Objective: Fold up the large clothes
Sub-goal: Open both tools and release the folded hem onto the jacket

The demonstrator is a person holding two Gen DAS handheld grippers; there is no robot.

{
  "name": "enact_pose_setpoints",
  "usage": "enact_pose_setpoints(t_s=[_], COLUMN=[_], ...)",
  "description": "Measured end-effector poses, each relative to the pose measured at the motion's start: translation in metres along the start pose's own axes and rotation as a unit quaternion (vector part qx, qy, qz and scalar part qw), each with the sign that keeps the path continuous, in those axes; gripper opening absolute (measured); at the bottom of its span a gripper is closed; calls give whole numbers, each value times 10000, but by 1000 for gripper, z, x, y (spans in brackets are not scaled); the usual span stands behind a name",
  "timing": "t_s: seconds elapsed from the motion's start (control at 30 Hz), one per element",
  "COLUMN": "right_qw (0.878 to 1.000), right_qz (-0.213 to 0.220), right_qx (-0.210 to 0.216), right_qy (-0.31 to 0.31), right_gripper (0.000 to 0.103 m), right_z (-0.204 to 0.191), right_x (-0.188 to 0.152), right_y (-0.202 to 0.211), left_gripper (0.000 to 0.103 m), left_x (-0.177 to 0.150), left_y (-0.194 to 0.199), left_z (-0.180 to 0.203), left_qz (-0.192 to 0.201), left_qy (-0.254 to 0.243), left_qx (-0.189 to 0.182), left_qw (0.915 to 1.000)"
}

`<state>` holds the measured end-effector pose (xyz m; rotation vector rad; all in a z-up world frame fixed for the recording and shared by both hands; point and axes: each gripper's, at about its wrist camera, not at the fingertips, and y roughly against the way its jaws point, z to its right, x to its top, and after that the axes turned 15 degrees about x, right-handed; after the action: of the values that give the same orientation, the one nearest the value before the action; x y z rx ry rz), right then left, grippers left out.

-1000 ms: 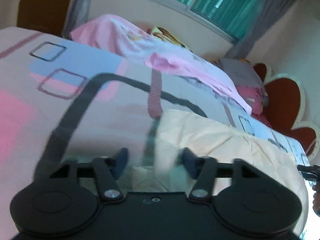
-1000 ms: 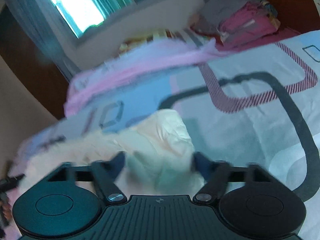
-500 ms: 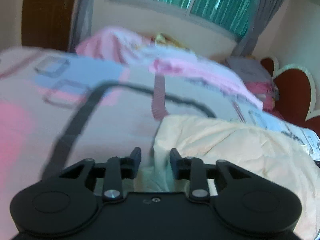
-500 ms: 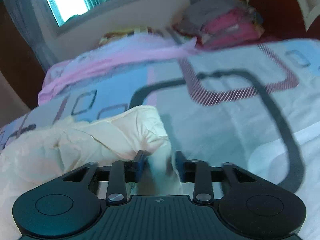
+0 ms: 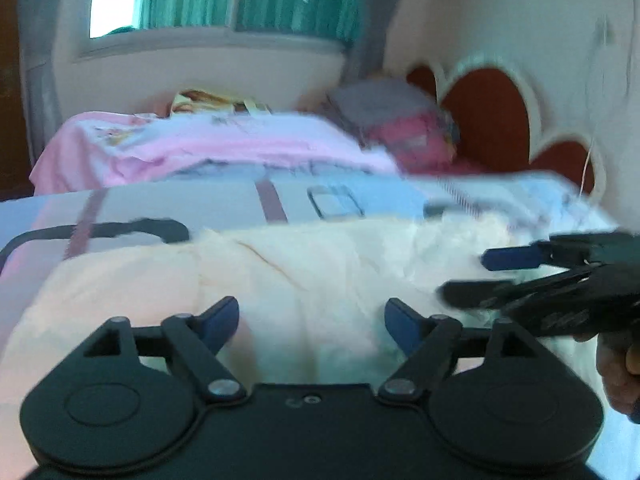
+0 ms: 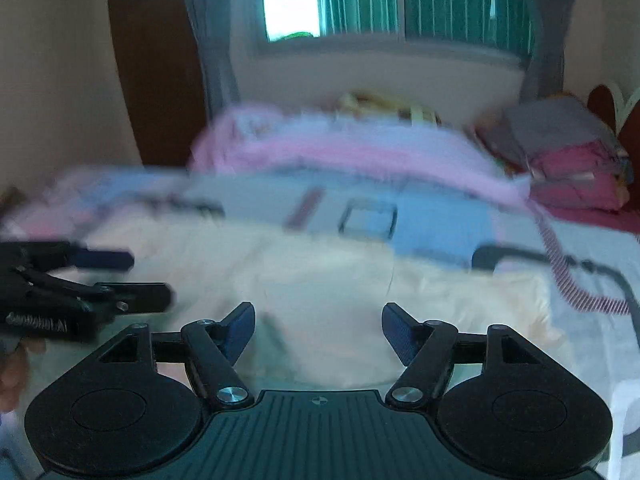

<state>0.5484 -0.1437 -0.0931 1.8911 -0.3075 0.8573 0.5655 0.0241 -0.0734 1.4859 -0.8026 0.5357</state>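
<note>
A large cream garment (image 5: pixel 304 276) lies spread across the patterned bed, also in the right wrist view (image 6: pixel 320 280). My left gripper (image 5: pixel 312 320) is open and empty just above the garment's near part. My right gripper (image 6: pixel 318 326) is open and empty over the same cloth. The right gripper also shows at the right edge of the left wrist view (image 5: pixel 476 276), and the left gripper at the left edge of the right wrist view (image 6: pixel 148 280). Both views are blurred.
The bedsheet (image 5: pixel 224 208) has blue, pink and dark line patterns. A pink cloth (image 5: pixel 208 148) lies along the far side under the window. A stack of folded grey and pink clothes (image 6: pixel 572 152) sits by the red heart-shaped headboard (image 5: pixel 488 116).
Both grippers were shut on the cream garment half a second ago and have now opened and let it go. Both have swung inward, so each now sees the other.
</note>
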Motion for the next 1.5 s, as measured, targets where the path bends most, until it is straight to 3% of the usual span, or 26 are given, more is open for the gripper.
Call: enact_pose_setpoints(t_s=[0.07,0.2,0.27,0.33,0.5,0.57,0.63,0.73,0.8,0.9,1.0,1.1,1.27,1.3,1.37,1.43,1.5], right_qw=[9998,9996,9998,9995,9980,9988,9995,9995,9998,9985,9967,9934,9694,9625,9451,9251,8975], right_qz=[-154,-194,-2,290,527,333,-30,-69,36,408,151,350,1129,1203,1359,1525,1612], right_qx=[-115,-90,-159,-113,280,113,-128,-215,-194,-354,-726,-764,-611,-480,-124,231,612], right_qy=[21,-158,-99,55,224,355,274,200,46,-67,-315,-779,-2091,-2382,-2968,-3470,-4058], right_gripper=[69,69,69,70,70,70,70,70,69,70,70,70,70,76,96,96,96], right_z=[8,15,17,15,-8,-19,-23,-20,-17,-4,23,40,70,76,87,94,104], right_x=[-12,-10,-9,-12,-34,-41,-52,-54,-51,-61,-79,-81,-111,-121,-142,-164,-185], right_y=[-19,-24,-3,26,65,53,29,22,35,71,74,94,160,170,183,190,191], left_gripper=[81,81,79,79,77,79,81,81,73,82,83,80,88,90,97,97,94], left_x=[-10,-17,-16,-22,-46,-56,-62,-67,-61,-69,-85,-88,-109,-119,-134,-152,-163], left_y=[-20,-31,-16,15,68,74,55,39,51,76,64,74,114,124,137,147,148], left_z=[4,-7,-13,-22,-27,-10,3,5,1,-17,-37,-49,-86,-95,-105,-109,-113], left_qz=[-228,-335,-262,55,303,411,33,-43,-41,257,-43,-19,165,157,126,113,7], left_qy=[-48,137,117,128,502,238,75,115,199,386,399,533,1401,1696,2219,2644,3031], left_qx=[166,72,105,177,111,322,441,540,572,738,968,1112,1515,1535,1589,1453,1375], left_qw=[9996,9993,9995,9997,9982,9984,9990,9985,9982,9962,9945,9924,9783,9734,9620,9533,9430])
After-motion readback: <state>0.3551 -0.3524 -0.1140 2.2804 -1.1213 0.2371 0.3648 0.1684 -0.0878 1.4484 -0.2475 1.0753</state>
